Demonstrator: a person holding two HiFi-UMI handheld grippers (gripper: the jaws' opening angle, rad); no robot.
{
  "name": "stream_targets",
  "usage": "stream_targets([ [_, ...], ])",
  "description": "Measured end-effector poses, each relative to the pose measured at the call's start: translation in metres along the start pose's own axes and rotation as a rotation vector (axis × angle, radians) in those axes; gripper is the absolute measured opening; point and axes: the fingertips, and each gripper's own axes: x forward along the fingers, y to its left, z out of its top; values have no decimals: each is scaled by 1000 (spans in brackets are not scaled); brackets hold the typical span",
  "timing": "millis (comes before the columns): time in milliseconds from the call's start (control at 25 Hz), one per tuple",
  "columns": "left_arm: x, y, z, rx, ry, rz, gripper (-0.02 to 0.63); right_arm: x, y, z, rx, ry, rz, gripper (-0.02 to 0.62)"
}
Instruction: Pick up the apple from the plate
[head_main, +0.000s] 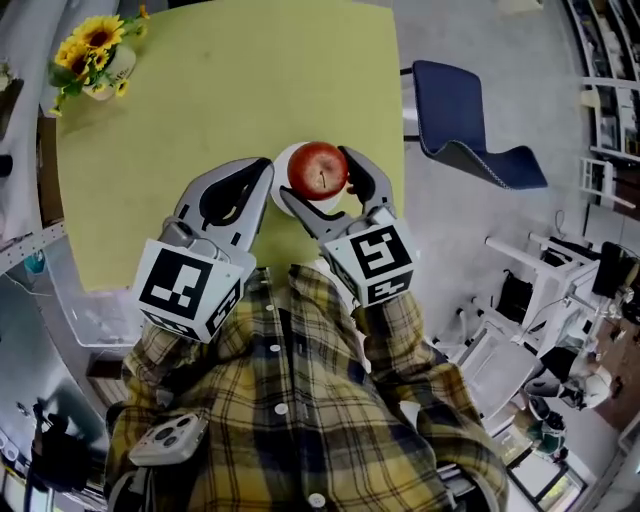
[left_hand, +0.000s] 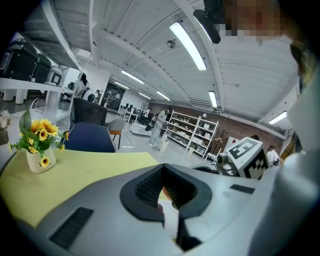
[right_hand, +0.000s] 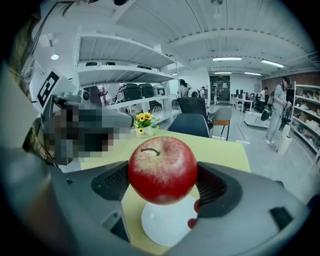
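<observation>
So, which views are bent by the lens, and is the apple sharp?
Both gripper views are strongly fisheye, with black corners and bowed ceiling lights; the head view curves too, towards its edges. In the right gripper view the apple is sharp.

We see the left gripper (left_hand: 166, 199) with its fingers (left_hand: 148, 188) pressed together, the yellow desk (left_hand: 75, 175) beyond. Sunflowers in a vase (left_hand: 38, 146) stand far left, a blue chair (left_hand: 90, 138) behind, the right gripper's marker cube (left_hand: 245, 156) at right.
</observation>
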Motion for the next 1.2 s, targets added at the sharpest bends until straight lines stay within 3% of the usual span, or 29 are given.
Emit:
stream_targets([
  [600, -46, -3, 61, 43, -129, 63, 6, -39, 43, 78, -41, -154, 133, 391],
  [1200, -52, -9, 52, 24, -125, 55, 6, -53, 43, 78, -9, -152, 128, 391],
])
